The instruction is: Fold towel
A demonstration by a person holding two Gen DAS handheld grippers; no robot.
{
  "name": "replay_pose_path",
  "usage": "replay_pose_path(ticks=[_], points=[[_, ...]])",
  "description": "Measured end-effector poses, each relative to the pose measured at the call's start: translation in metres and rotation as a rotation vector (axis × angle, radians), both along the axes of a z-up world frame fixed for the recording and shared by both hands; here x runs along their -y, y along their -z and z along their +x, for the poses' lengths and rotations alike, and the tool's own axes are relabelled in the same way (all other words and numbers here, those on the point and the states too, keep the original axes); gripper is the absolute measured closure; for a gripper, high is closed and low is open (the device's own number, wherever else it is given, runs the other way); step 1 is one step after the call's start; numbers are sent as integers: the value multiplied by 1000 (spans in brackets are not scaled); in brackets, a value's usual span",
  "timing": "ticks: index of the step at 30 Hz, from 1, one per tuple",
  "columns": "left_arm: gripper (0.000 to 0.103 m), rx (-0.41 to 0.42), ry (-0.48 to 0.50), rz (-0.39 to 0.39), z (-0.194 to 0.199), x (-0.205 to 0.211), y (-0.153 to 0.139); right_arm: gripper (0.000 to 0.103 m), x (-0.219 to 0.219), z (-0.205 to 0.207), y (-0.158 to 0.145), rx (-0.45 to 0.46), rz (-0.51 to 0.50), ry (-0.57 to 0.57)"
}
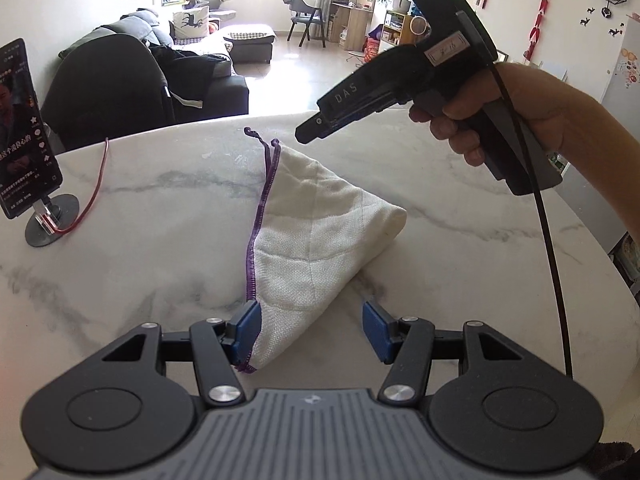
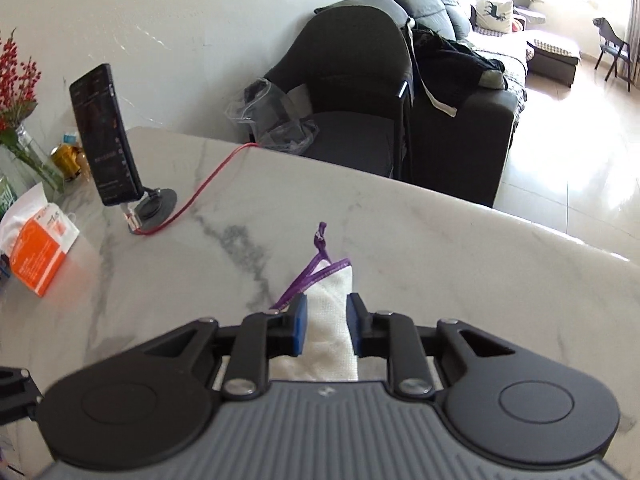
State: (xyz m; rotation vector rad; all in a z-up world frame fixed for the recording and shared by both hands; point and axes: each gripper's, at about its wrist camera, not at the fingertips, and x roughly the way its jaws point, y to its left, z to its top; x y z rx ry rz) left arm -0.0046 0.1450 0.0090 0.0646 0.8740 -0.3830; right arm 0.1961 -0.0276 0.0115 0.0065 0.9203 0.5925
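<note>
Both grippers are black with blue pads (image 1: 249, 332), silver screws and a ribbed grey housing (image 1: 312, 436). The right gripper (image 1: 308, 130) bears "DAS" lettering, a green light and a black cable (image 1: 548, 240) trailing behind its handle.

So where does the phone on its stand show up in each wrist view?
Left wrist: phone on its stand at the far left edge, screen lit.
Right wrist: phone at upper left, seen edge-on.
Shared landmark: the red cable running from the stand across the marble table.
</note>
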Motion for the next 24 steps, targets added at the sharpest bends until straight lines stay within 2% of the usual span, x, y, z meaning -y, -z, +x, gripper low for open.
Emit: replay_pose_path(ticks=[11,16,19,24], points=[[46,-87,-43,30,10,-15,30,80,-29,27,20,-40,-39,-27],[46,-78,-42,24,7,-18,32,80,-35,32,33,-38,-55,-33],[46,-88,-56,21,7,-22,29,79,-29,30,27,-34,-18,-32],[46,-51,-75,-13,2,-31,13,77,-9,11,6,3,9,-65]])
